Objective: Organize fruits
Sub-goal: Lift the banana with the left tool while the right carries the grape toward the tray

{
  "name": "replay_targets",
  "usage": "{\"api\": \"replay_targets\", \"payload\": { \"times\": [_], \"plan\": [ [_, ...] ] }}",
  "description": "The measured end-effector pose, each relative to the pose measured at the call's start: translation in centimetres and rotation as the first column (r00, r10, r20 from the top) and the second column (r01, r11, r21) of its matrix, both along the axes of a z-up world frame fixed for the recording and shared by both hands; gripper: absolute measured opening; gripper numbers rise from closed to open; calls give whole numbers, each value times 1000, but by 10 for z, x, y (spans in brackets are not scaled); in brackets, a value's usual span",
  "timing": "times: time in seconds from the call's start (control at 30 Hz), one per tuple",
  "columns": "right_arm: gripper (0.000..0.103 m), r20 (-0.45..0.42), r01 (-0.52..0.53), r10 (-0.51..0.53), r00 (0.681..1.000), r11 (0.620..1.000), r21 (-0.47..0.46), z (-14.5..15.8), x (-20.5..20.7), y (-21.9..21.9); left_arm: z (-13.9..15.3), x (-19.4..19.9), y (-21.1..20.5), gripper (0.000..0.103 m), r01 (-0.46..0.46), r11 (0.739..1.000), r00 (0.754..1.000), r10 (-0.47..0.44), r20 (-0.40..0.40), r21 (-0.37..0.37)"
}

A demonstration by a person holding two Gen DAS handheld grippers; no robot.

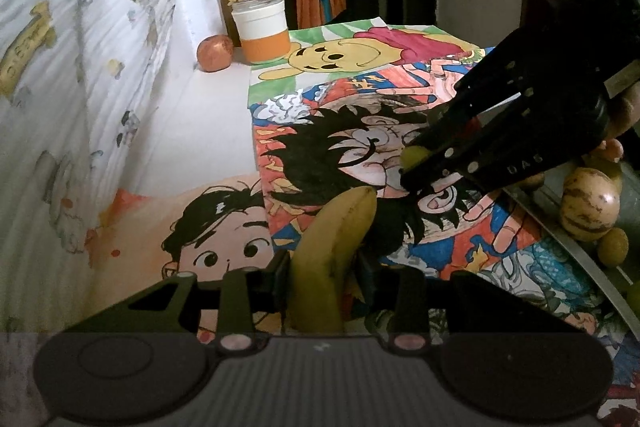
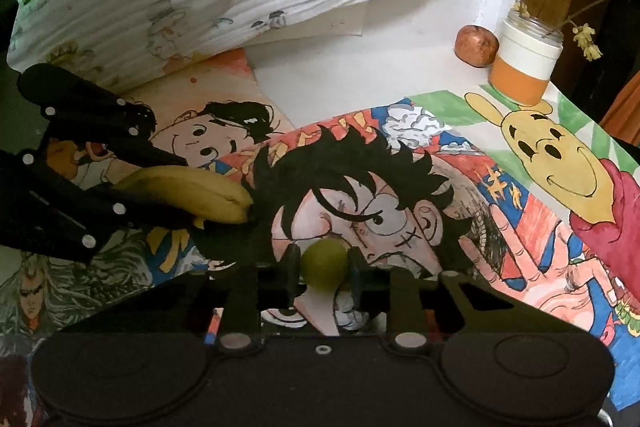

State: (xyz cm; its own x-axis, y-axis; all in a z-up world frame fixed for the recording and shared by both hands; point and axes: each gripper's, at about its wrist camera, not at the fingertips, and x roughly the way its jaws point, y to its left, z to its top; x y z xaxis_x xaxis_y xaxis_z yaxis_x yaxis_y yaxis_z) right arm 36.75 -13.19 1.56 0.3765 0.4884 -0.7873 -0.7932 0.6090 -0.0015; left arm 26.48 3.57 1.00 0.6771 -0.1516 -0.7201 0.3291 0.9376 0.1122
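Clamping a banana (image 1: 334, 251) over the drawing-covered desk (image 1: 224, 115), the left gripper (image 1: 324, 267) sits beside the right gripper (image 2: 324, 267), which pinches a small green fruit (image 2: 324, 265) above the drawings.

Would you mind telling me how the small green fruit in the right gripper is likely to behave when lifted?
The small green fruit looks round and smooth, so it may slip or pop out from between the narrow jaws of the right gripper. If dropped, it would probably roll across the flat drawings. It seems light and fairly firm.
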Motion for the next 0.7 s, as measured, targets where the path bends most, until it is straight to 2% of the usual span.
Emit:
{"api": "replay_targets", "payload": {
  "times": [0.2, 0.4, 0.53, 0.7],
  "plan": [
    [27, 6, 27, -27, 1000, 1000, -5, 2, -9, -2, 0, 3, -5, 41, -4, 1000, 1000, 4, -3, 15],
    [27, 13, 34, -34, 999, 999, 18, 7, -23, -4, 3, -2, -9, 34, -9, 1000, 1000, 9, -23, 9],
    [27, 19, 35, -35, 999, 999, 29, 12, -34, -6, 6, -5, -3, 34, -50, 996, 997, 45, -67, -72],
    [27, 20, 40, -42, 999, 998, 51, 19, -47, -12, 8, -14, 7, 33, -92, 970, 989, 62, -137, -225]
  ]
}}
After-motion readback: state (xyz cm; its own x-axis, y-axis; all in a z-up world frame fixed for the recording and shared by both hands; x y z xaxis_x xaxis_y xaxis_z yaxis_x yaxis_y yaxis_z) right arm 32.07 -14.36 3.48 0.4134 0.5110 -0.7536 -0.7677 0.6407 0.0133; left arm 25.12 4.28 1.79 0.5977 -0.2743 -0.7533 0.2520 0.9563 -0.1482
